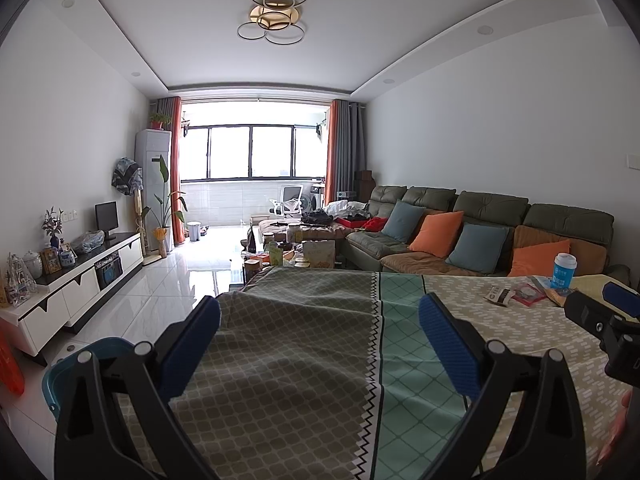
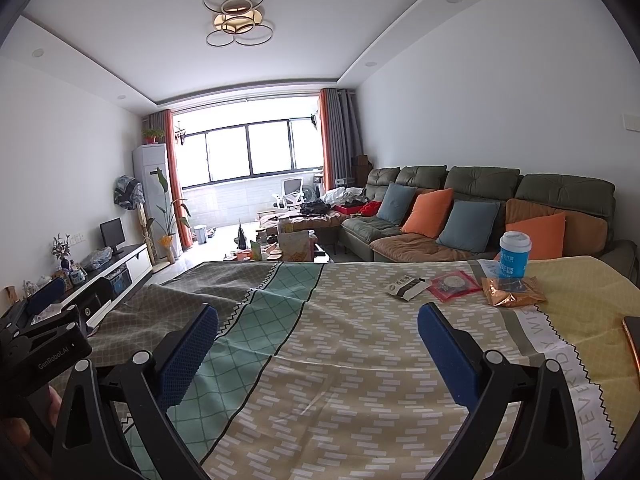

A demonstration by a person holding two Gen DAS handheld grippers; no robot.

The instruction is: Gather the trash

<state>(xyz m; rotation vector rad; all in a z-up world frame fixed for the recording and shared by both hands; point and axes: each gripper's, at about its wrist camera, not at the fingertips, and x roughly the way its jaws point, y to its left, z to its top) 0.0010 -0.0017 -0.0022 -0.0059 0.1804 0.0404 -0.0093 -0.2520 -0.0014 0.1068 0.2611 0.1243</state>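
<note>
Both your grippers hang with jaws spread, holding nothing. Your right gripper (image 2: pixel 318 344) is nearer: ahead and right of it on the table (image 2: pixel 320 380) lie the wrappers (image 2: pixel 408 287), beside the cup (image 2: pixel 515 255). Your left gripper (image 1: pixel 320 336) is well apart.

both views low, facing sofa (image 1: pixel 480 232)

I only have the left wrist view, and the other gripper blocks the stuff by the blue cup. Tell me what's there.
Observer: A crumpled gold wrapper lies right in front of the blue cup.
Operator: Report the right tongs.
Observer: The right tongs are open and empty, short of the wrapper.
Operator: Check farther right.
Observer: An orange-edged flat object lies on the tablecloth, cut off by the frame.
</note>
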